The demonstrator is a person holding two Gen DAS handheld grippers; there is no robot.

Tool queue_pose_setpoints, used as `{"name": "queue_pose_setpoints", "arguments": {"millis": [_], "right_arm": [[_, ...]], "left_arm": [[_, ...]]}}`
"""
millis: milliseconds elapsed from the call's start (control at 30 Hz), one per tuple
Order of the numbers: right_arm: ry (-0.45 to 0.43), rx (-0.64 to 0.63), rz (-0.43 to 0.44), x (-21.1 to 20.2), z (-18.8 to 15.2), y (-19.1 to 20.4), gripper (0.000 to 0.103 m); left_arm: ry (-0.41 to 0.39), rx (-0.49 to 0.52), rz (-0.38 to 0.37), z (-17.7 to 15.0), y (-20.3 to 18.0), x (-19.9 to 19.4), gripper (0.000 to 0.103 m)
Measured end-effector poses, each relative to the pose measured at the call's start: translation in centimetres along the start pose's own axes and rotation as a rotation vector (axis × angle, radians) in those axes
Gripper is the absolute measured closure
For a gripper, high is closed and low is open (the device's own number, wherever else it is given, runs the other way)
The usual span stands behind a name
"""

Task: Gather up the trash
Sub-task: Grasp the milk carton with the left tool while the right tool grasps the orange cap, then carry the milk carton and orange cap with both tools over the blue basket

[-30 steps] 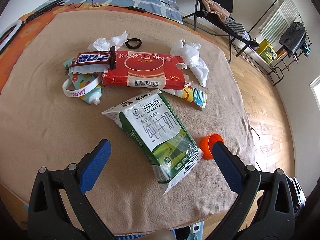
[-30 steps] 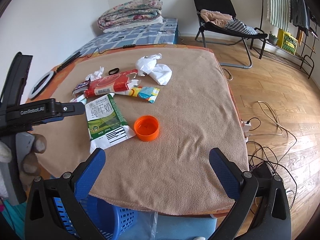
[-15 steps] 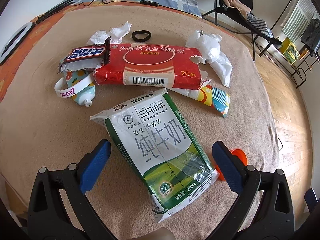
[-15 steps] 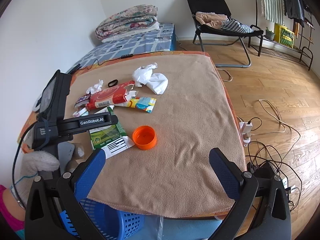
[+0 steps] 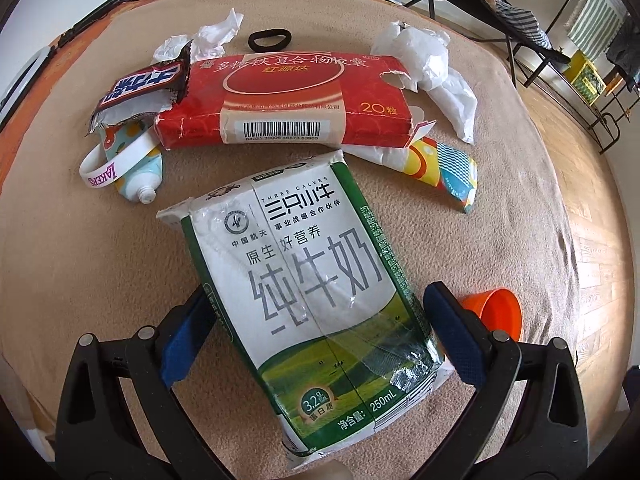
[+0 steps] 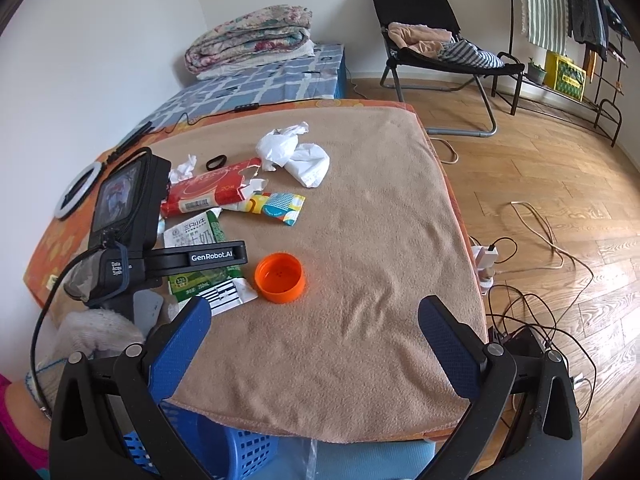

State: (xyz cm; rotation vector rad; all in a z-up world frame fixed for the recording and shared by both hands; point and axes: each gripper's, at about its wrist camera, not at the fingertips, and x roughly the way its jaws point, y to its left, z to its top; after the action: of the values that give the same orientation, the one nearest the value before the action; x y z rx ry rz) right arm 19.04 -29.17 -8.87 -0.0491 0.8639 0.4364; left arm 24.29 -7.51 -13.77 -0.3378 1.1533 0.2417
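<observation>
The milk carton (image 5: 316, 300) is lying between the left gripper's (image 5: 316, 332) open jaws — closing squarely across its width seems best; the right gripper (image 6: 316, 344) is hanging open too.

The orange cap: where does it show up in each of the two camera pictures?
Left wrist view: orange cap at lower right, just beyond the right finger of the left hand-held gripper.
Right wrist view: cap near the middle, mouth up.
Shared landmark: the milk carton lies beside it.
</observation>
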Motion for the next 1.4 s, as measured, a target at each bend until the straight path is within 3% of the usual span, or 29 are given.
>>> {"name": "queue_pose_setpoints", "arguments": {"millis": [67,267,667,733,767,867,1000,1400], "right_arm": [[0.023,-0.010,-0.004,0.9,-0.2,0.2,0.001],[0.109,-0.054,-0.010,4.8,-0.9,1.1,0.001],[0.169,-0.097,-0.046,10.7,-0.5,3.3,0.008],[0.180,-0.107,-0.055,11.3,-0.6,3.7,0.017],[0.190,-0.109,-0.056,11.6,-0.7,3.8,0.032],[0.193,-0.104,-0.059,11.8,-0.6,4.0,0.036],[0.183,-0.098,-0.052,11.5,-0.3,4.5,0.058],[0.139,-0.155,-0.026,9.7,-0.5,6.8,0.059]], "left_arm": [[-0.004,0.021,-0.017,-0.3,0.6,-0.5,0.013],[0.000,0.086,-0.041,-1.1,2.9,-1.9,0.024],[0.024,0.256,-0.071,-3.5,7.8,-3.9,0.024],[0.018,0.250,-0.069,-3.8,8.2,-4.2,0.024],[0.018,0.246,-0.066,-3.9,8.4,-4.3,0.023],[0.000,0.254,-0.063,-4.1,8.2,-4.3,0.024],[-0.030,0.256,-0.084,-4.7,8.5,-5.2,0.026],[-0.053,0.267,-0.125,-5.4,10.4,-8.5,0.026]]}}
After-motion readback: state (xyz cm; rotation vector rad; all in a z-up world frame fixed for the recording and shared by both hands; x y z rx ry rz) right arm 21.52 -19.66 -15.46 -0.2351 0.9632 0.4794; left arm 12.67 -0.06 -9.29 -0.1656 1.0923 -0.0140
